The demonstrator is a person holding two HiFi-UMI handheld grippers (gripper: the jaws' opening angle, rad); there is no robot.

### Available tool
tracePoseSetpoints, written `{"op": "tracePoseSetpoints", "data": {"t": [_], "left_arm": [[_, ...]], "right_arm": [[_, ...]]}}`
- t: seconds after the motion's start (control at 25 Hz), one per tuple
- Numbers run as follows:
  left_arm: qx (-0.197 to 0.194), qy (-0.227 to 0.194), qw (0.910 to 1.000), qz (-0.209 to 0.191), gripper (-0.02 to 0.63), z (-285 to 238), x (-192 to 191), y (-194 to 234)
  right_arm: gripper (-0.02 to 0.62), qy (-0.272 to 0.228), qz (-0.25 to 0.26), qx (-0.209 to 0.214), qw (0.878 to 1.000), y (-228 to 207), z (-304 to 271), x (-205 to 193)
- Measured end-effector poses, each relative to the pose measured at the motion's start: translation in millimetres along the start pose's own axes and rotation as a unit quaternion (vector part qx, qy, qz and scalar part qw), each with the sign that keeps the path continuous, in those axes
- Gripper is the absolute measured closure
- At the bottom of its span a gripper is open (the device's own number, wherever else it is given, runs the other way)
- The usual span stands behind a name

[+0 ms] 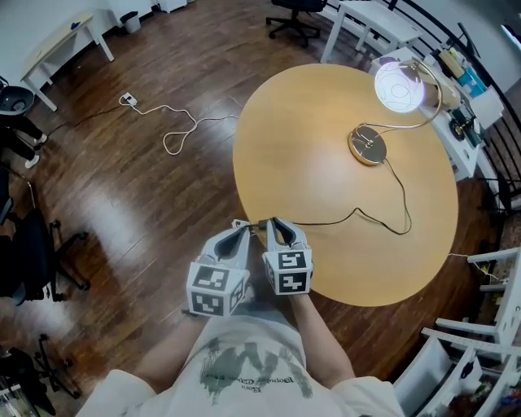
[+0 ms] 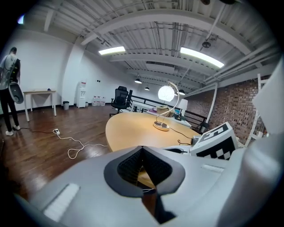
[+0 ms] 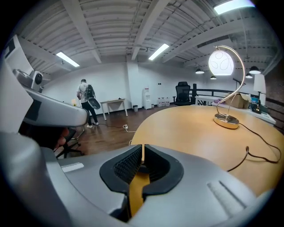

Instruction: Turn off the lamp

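Round table (image 1: 309, 163) bears the lamp (image 1: 368, 147) — disc glowing, stem arched — left tongs (image 1: 242, 226), right tongs (image 1: 272, 222) both pressed together.

The lamp (image 1: 399, 85) cord (image 1: 383, 213) runs out of sight behind the right hand-held gripper (image 1: 273, 223) at the bench (image 1: 309, 147) edge in the head view; any switch along it is too small to tell. A chair (image 1: 295, 16) is cut off at the top edge, a white rack (image 1: 456, 340) at the right, the wearer's shirt (image 1: 244, 366) at the bottom. In the left gripper view, a bystander (image 2: 9, 88) stands half-cropped by the dark rim, too distant for detail.
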State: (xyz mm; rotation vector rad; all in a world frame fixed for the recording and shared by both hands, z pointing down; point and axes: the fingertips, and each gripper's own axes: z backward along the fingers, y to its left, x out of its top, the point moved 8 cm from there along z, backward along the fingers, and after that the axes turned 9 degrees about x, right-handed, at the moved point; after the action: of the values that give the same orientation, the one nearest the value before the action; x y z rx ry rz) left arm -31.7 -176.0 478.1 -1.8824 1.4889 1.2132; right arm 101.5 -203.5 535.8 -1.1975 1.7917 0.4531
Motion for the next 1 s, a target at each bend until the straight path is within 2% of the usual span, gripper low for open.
{"op": "tracePoseSetpoints", "data": {"t": [0.24,0.48,0.68,0.84,1.0], "left_arm": [[0.012,-0.001,0.9999,0.002,0.611,-5.6,4.1,3.4],[0.019,0.004,0.9998,0.002,0.611,-8.2,5.0,5.4],[0.020,0.005,0.9998,0.001,0.611,-9.4,5.1,3.5],[0.020,0.005,0.9998,0.002,0.611,-9.8,3.9,3.6],[0.016,0.005,0.9999,0.000,0.611,-10.1,1.9,1.7]], "right_arm": [[0.580,0.035,0.003,-0.005,0.999,-10.9,-20.6,-6.2],[0.581,0.049,-0.009,-0.017,0.999,-12.3,-27.1,-12.8],[0.591,0.038,0.003,-0.021,0.999,-9.6,-26.0,-16.3],[0.594,0.022,-0.009,-0.015,1.000,-9.8,-24.3,-22.1],[0.595,0.037,-0.004,-0.016,0.999,-8.0,-26.7,-24.2]]}}
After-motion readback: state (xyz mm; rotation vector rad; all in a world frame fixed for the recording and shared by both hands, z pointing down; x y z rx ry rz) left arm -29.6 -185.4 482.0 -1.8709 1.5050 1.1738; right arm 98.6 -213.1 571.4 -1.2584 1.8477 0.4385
